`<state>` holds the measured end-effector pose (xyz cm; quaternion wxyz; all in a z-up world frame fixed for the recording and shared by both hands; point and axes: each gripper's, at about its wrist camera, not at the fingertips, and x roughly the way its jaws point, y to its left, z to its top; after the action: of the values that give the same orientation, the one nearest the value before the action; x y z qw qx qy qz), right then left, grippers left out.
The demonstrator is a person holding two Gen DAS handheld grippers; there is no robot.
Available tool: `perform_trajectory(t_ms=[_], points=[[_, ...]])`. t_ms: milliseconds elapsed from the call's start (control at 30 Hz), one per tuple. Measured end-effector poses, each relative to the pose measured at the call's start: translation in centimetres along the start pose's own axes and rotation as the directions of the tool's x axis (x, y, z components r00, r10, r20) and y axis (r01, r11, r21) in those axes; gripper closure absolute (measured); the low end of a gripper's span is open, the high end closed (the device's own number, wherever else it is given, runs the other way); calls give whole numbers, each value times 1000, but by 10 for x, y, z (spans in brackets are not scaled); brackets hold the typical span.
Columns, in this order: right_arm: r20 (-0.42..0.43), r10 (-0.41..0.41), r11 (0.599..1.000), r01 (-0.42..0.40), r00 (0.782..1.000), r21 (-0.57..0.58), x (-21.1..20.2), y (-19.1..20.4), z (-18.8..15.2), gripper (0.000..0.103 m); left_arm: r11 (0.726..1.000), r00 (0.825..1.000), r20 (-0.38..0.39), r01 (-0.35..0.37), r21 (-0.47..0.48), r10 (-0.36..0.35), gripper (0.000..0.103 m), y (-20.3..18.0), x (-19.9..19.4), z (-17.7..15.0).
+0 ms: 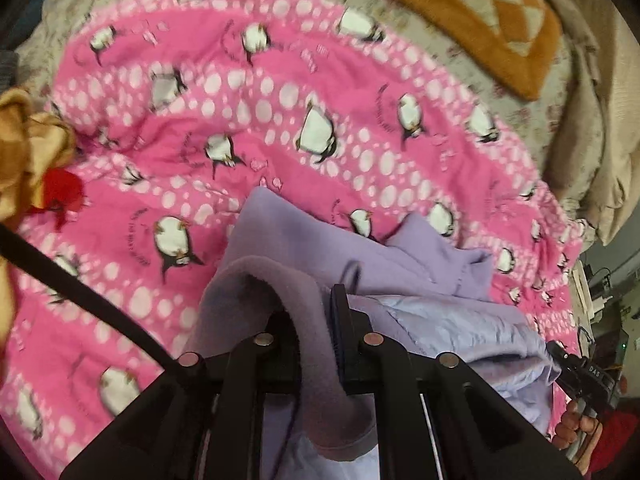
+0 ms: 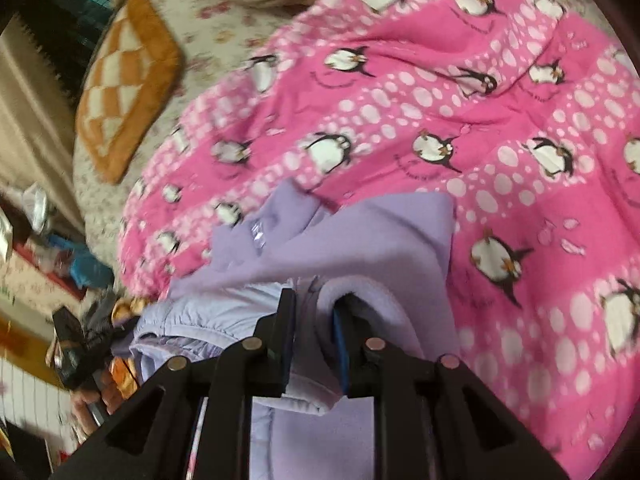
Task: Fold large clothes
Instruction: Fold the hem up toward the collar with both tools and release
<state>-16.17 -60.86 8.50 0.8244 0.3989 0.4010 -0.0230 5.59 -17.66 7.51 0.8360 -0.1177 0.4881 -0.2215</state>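
Note:
A lilac fleece garment [image 1: 420,264] with a shiny quilted lining lies bunched on a pink penguin-print blanket [image 1: 280,100]. My left gripper [image 1: 310,304] is shut on a fold of it, and the fleece drapes over the left finger and hides it. In the right wrist view the same lilac garment [image 2: 360,248] hangs from my right gripper [image 2: 314,300], which is shut on a thick fold, with fleece wrapped over its right finger. The pink blanket [image 2: 480,120] spreads beyond. A hand [image 1: 576,428] on the other tool shows at the lower right.
An orange checked cushion [image 1: 480,12] [image 2: 128,80] lies on the floral sheet past the blanket. Beige bedding [image 1: 600,120] is piled at the right. A tan and red cloth [image 1: 32,152] sits at the left edge, crossed by a black strap [image 1: 80,292]. Floor clutter [image 2: 40,260] lies beside the bed.

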Motion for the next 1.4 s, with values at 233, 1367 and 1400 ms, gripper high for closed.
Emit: perform_trajectory(t_ms=[233,1367,1400], points=[[119,-65,997,70,991,-35,-23,-3,4,50,996,994,71,88,-13,-87,76,12,-36,6],[32,-431,847,416,902,-332,27,32,-32,49,995,995,22,-102,-20,102,71,47,-33,-44],[-1,-458,839,433,889,-329,38,22,-32,49,994,995,6,-100,-34,100,71,52,-35,-53]])
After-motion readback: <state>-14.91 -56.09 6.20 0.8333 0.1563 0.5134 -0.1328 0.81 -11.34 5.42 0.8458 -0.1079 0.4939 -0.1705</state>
